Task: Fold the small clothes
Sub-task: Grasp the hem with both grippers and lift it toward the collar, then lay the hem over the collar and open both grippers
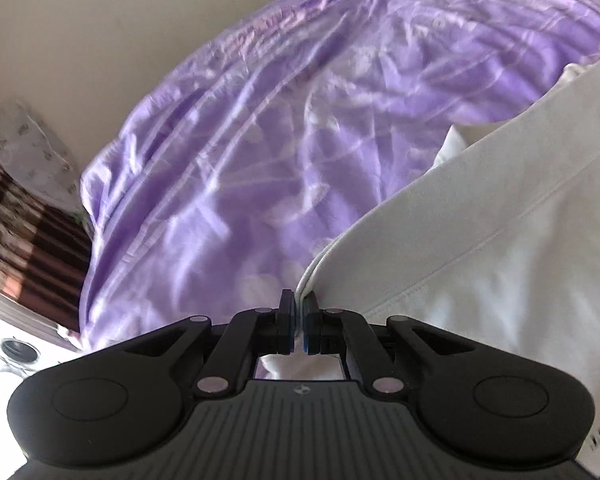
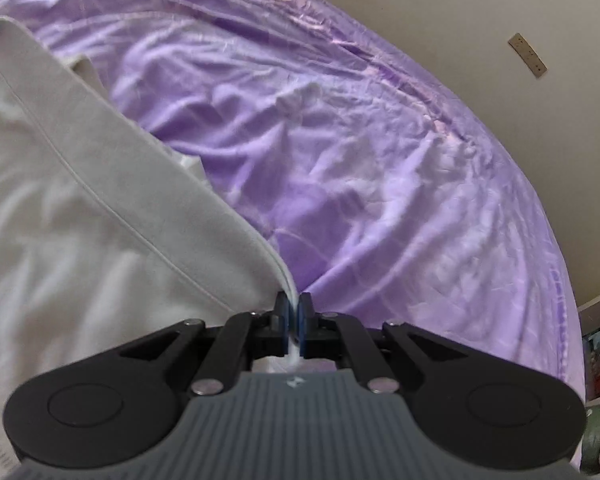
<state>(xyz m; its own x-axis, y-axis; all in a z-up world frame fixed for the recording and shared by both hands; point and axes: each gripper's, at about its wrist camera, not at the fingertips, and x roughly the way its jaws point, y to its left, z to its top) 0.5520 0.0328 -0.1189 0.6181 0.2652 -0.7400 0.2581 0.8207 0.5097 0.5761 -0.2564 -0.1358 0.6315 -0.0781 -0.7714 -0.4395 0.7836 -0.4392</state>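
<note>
The garment (image 1: 500, 208) is lying on the bedsheet (image 1: 240, 160), its edge running between the left claw (image 1: 299, 320) and the right claw (image 2: 295, 322)

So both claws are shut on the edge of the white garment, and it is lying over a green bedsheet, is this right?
Not quite: the bedsheet is purple, not green, as both wrist views show. The rest holds: the left claw and the right claw are each shut on an edge of the white garment, which lies over that sheet.
</note>
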